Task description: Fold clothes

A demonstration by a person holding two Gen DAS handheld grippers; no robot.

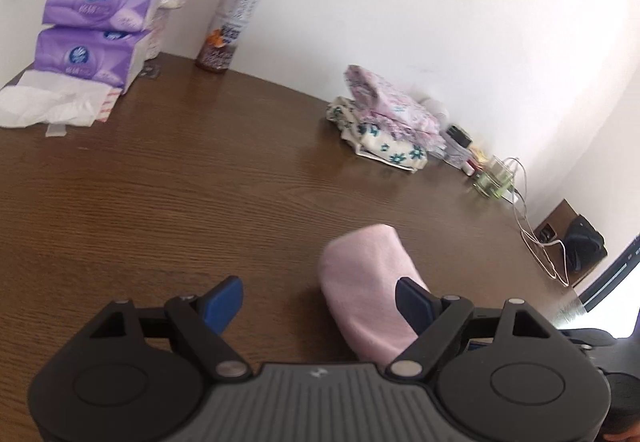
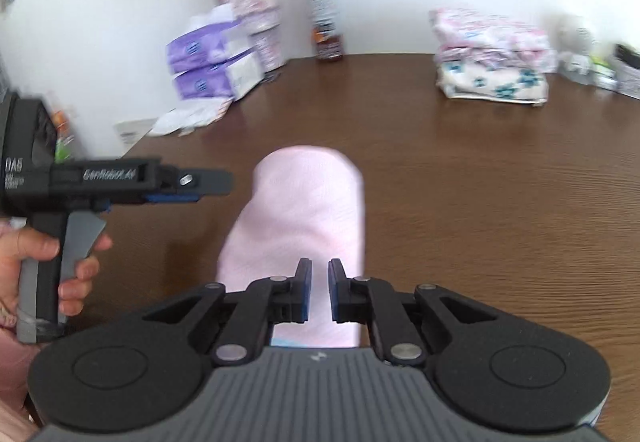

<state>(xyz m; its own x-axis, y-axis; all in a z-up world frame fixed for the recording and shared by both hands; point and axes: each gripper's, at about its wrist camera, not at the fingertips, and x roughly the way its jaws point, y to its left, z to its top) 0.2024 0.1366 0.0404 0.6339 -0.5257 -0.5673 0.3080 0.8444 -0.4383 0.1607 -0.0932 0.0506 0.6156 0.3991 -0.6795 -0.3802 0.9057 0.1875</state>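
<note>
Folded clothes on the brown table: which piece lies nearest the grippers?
The plain pink folded cloth, right at the right gripper; the floral-print folded stack sits far off by the wall.

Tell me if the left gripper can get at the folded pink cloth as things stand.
Probably yes: the left gripper has its jaws wide open, and the folded pink cloth lies right by one jaw on the brown wooden table, nothing between.

Soft pink cloth (image 2: 304,210), glossy wood-grain table (image 2: 480,182), matt black plastic tool (image 2: 318,282)

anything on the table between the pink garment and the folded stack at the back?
Nothing: in the right wrist view, bare brown table runs from the pink garment to the folded clothes stack.
</note>
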